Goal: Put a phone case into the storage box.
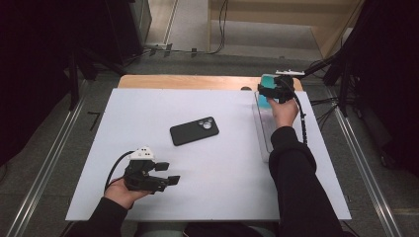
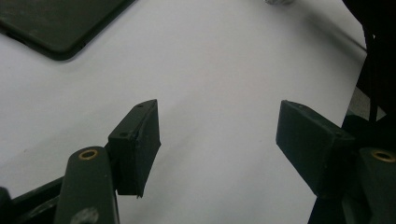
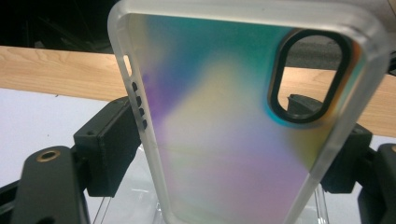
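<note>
White tabletop (image 1: 207, 163): right gripper (image 3: 224, 154) clamps translucent iridescent phone case (image 3: 224, 140); left gripper (image 2: 219, 140) gapes empty.

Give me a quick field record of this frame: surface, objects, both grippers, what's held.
surface: white board on a wooden table
phone: black phone, camera side up, lying mid-board, untouched
case: translucent iridescent phone case, upright between the right jaws
tray: clear plastic tray along the board's right edge, under the case
left gripper: left gripper open, nothing between the jaws, low over the bare board near the person
right gripper: right gripper closed on the case's two long edges, at the far right
</note>
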The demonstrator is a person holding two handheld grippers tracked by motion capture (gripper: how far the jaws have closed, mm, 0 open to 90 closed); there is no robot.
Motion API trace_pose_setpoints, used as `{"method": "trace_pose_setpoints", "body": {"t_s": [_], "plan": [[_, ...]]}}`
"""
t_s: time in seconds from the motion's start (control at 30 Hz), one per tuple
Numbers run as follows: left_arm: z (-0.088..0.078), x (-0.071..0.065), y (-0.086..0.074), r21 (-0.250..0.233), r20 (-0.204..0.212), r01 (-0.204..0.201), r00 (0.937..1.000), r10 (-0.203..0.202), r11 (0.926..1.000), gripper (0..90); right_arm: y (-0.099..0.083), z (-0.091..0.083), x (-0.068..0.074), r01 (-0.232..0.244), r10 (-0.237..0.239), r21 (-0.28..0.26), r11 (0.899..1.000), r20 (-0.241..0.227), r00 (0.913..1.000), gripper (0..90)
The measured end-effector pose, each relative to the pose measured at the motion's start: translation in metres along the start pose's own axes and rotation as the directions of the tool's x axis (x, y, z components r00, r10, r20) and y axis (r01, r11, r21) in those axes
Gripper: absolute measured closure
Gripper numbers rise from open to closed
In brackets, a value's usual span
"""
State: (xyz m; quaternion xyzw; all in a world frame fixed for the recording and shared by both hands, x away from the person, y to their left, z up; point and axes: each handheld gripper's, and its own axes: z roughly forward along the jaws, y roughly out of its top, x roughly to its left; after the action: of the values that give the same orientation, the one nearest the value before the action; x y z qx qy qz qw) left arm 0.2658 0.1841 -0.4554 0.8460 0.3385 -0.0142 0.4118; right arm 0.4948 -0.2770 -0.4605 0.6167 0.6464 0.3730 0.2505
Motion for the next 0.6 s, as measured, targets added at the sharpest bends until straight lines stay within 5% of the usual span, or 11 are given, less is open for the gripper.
{"method": "trace_pose_setpoints", "body": {"t_s": [0.3, 0.6], "plan": [[0.0, 0.0, 0.0, 0.002, -0.001, -0.001, 1.0, 0.001, 1.0, 30.7, 0.003, 0.0, -0.001, -0.018, 0.019, 0.028, 0.999, -0.005, 0.9998, 1.5], [0.001, 0.0, 0.001, 0.0, -0.002, 0.005, 1.0, -0.005, 1.0, 30.7, 0.005, -0.01, -0.004, -0.049, 0.05, 0.046, 0.998, -0.032, 0.9982, 1.5]]}}
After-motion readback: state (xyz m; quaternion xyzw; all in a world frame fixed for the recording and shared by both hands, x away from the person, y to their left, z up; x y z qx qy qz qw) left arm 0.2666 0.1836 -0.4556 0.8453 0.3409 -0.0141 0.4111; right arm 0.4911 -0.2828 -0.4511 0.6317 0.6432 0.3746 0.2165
